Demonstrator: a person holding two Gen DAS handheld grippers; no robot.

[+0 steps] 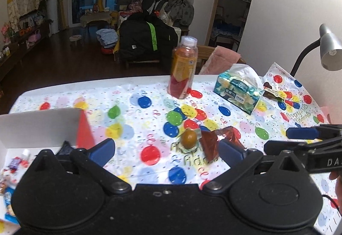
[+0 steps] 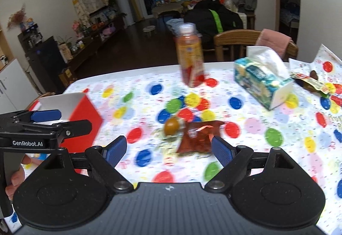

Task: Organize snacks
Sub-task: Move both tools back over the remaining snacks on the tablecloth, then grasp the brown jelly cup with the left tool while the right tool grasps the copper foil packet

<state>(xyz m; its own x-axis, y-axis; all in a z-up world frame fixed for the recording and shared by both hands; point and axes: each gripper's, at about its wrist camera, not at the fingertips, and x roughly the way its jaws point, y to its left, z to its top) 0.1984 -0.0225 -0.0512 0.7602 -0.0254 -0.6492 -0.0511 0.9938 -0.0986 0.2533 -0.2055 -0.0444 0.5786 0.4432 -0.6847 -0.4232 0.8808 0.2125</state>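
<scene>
A red-sided box [image 1: 84, 131] with a white inside stands at the table's left and holds several wrapped snacks [image 1: 15, 165]. On the balloon tablecloth lie a brown round snack in clear wrap [image 1: 189, 139] and a dark red foil packet [image 1: 213, 143] beside it. My left gripper [image 1: 166, 149] is open, with both items just ahead of its right finger. In the right wrist view the round snack [image 2: 171, 126] and the foil packet [image 2: 197, 139] lie just ahead of my open right gripper [image 2: 168, 150]. The box [image 2: 85, 115] is to its left.
An orange juice bottle [image 1: 183, 68] stands at the far middle of the table. A tissue box [image 1: 239, 91] and a dark snack packet [image 1: 271, 93] lie at the far right. A desk lamp [image 1: 327, 49] leans in from the right. A wooden chair [image 2: 237, 43] stands behind the table.
</scene>
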